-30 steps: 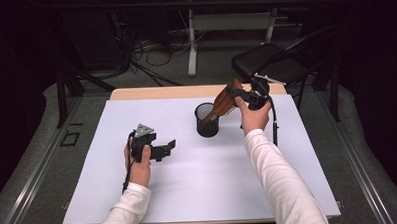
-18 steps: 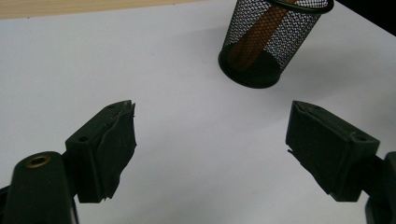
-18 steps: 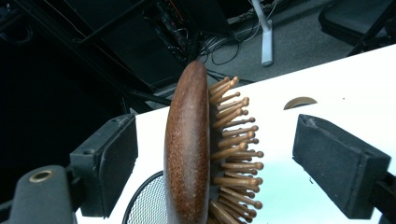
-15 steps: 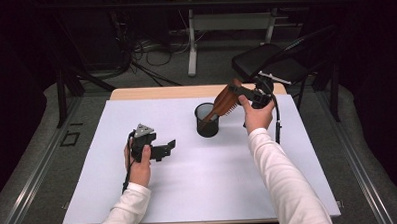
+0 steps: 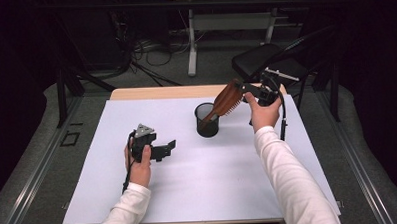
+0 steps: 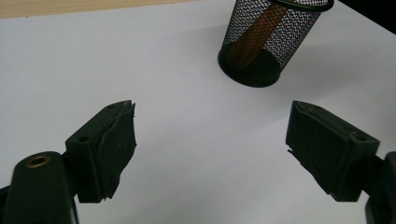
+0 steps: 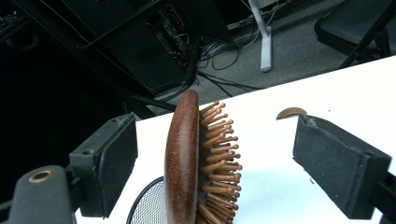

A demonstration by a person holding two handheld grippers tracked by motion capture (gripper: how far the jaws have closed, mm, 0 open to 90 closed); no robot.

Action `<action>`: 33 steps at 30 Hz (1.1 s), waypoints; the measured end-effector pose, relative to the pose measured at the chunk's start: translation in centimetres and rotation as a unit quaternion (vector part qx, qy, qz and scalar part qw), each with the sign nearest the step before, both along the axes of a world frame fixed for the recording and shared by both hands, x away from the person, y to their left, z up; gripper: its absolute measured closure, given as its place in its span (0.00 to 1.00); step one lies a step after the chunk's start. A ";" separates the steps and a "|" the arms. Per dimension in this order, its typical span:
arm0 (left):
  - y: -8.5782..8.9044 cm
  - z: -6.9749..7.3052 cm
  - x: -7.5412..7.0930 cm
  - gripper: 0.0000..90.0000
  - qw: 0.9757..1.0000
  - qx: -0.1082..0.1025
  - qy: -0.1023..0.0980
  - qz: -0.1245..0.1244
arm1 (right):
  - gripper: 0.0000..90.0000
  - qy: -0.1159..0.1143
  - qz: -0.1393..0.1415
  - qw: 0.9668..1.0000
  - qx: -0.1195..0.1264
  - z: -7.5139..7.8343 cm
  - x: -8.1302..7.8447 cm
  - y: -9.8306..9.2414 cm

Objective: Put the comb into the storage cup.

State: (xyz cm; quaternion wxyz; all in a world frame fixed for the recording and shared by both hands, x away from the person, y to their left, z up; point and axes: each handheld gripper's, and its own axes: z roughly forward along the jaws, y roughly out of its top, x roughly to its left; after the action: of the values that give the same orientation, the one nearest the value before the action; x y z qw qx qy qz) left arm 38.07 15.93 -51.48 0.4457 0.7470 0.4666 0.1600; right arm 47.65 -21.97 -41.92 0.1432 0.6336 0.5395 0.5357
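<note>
Dark reddish-brown wooden paddle hairbrush (image 5: 225, 102) with pale wooden bristles, handle down in the black mesh cup (image 5: 207, 120) near the counter's (image 5: 229, 191) far edge, leaning between the wide right tongs (image 7: 212, 163), untouched by either pad, left tongs (image 6: 210, 154) wide, empty.

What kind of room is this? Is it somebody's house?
Probably not a house: it looks like a lab or workshop. Cables trail over a grey floor, a white work table stands under dark surroundings, and a black chair waits behind.
</note>
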 end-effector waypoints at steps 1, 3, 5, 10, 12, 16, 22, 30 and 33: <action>0.0 0.0 0.0 0.18 1.000 0.000 0.000 0.000 | 0.15 -0.001 0.002 1.000 -0.001 0.1 0.0 -0.1; 0.0 0.0 0.0 0.18 1.000 0.000 0.000 0.000 | 0.15 0.001 0.006 1.000 -0.002 0.2 -0.1 -0.2; 0.0 0.0 0.0 0.18 1.000 0.001 0.001 0.000 | 0.15 0.002 0.012 1.000 -0.006 0.4 -0.2 -0.4; 0.0 0.0 0.0 0.18 1.000 0.001 0.001 0.000 | 0.15 0.008 0.031 0.999 -0.026 0.9 -0.6 -0.6; 0.0 0.0 0.0 0.18 1.000 0.000 0.001 0.001 | 0.15 0.010 0.037 0.999 -0.034 1.0 -0.7 -0.6; 0.0 -0.1 0.0 0.18 1.000 0.001 0.002 0.001 | 0.15 0.021 0.050 0.998 -0.045 1.3 -1.1 -0.8; 0.1 0.0 0.0 0.18 1.000 0.000 0.002 0.001 | 0.15 0.033 0.080 0.995 -0.050 1.8 -1.8 -1.0; 0.2 0.0 0.1 0.18 1.000 -0.002 0.003 0.001 | 0.15 0.037 0.114 0.991 -0.061 2.3 -2.7 -0.9; 0.3 0.0 0.1 0.18 1.000 -0.005 0.005 0.002 | 0.15 0.036 0.122 0.990 -0.067 2.5 -3.0 -0.8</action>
State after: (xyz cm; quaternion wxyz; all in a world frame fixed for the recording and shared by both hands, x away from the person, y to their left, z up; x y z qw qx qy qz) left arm 38.18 16.20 -51.46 0.4468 0.7445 0.4711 0.1555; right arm 44.61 -22.79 -39.46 0.0993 0.5710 0.6525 0.4883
